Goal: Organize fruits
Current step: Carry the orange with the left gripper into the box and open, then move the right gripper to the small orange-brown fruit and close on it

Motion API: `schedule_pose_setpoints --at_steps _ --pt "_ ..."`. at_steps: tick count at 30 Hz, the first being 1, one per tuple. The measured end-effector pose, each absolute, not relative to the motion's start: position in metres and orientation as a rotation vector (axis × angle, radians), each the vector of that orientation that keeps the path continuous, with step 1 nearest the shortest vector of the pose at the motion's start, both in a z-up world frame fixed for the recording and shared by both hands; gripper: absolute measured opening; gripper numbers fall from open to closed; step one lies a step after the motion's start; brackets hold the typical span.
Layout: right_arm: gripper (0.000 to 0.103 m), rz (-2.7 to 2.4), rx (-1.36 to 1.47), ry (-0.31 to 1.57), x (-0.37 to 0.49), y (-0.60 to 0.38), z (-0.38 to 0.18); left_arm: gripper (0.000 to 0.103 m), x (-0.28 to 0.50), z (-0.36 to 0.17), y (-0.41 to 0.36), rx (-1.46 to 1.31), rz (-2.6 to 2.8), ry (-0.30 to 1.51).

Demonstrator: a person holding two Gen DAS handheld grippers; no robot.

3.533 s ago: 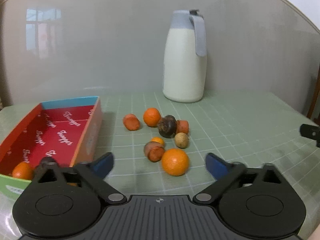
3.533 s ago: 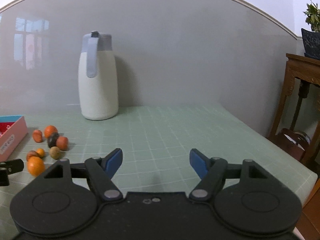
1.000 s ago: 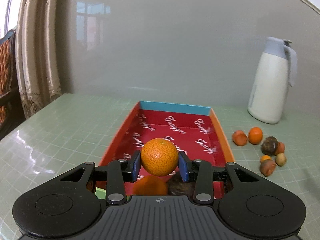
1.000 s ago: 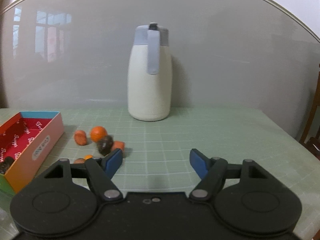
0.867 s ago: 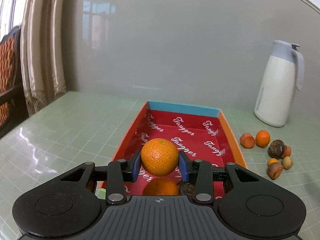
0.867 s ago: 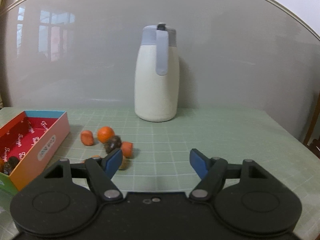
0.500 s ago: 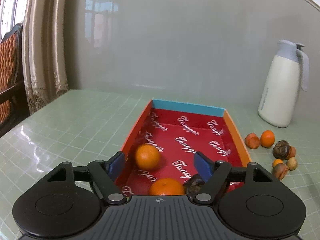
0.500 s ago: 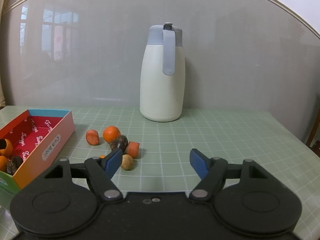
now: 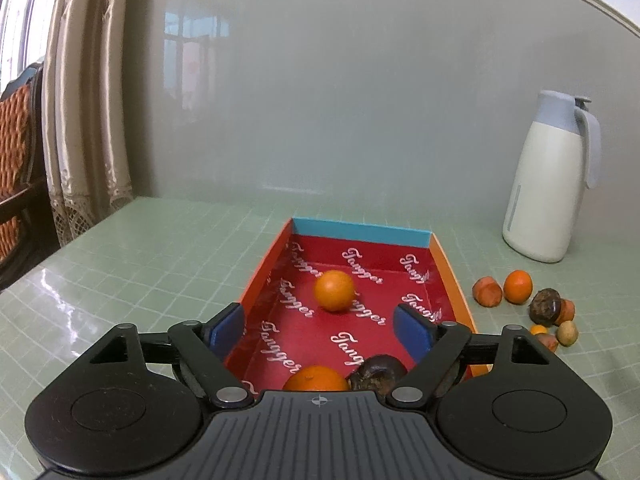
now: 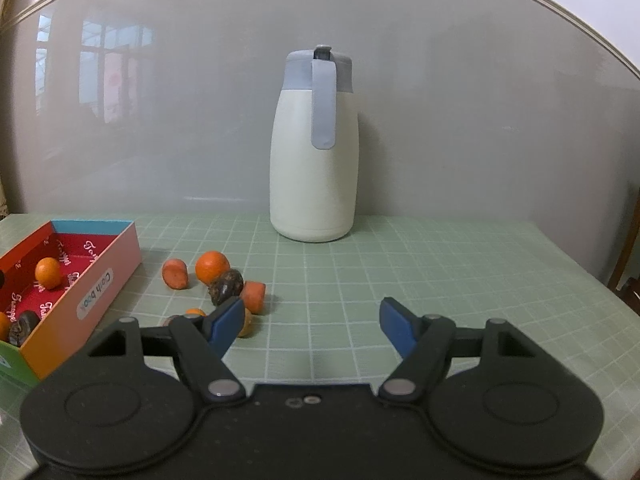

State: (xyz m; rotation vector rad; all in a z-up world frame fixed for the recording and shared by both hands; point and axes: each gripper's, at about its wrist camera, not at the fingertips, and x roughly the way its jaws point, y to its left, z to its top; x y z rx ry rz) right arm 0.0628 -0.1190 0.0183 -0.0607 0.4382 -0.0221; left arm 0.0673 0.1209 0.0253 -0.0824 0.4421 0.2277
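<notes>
A: What is the left hand-held gripper (image 9: 318, 330) doing?

B: Its blue pads are spread wide with nothing between them. It hangs over the near end of the red box (image 9: 362, 232), which lies on the green gridded worktop (image 9: 168, 248) with its blue end wall towards the back wall.

A: And the fruit in the box?

B: One orange (image 9: 334, 291) sits loose on the red floor, about midway along and nearer the left wall. A second orange (image 9: 316, 378) and a dark brown fruit (image 9: 376, 372) lie side by side at the near end, partly hidden behind the gripper body.

A: What is outside it?

B: A small cluster lies on the worktop just right of the box: a reddish fruit (image 9: 487, 291) and a small orange (image 9: 518, 287) at the back, then a dark wrinkled fruit (image 9: 545, 307) with an orange-red piece (image 9: 566, 311) touching it, and a tan round one (image 9: 568, 333) nearer the front edge. Two more small pieces sit by it, too small to name.

A: The right hand-held gripper (image 10: 312, 326)?

B: Also wide open and holding nothing, above bare worktop right of the cluster. Its left pad overlaps the nearest fruits in the right wrist view, so I cannot tell whether it touches them.

A: Anything else?

B: A white jug (image 10: 314, 148) with a grey-blue lid and handle stands upright near the back edge, well apart from the fruit.
</notes>
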Motion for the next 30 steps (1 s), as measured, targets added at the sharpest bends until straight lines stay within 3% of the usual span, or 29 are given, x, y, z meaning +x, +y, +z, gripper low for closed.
schedule_pose_setpoints --at_steps 30 --pt "0.072 0.069 -0.072 0.489 0.075 -0.077 0.007 0.084 0.049 0.027 0.162 -0.125 0.272 0.411"
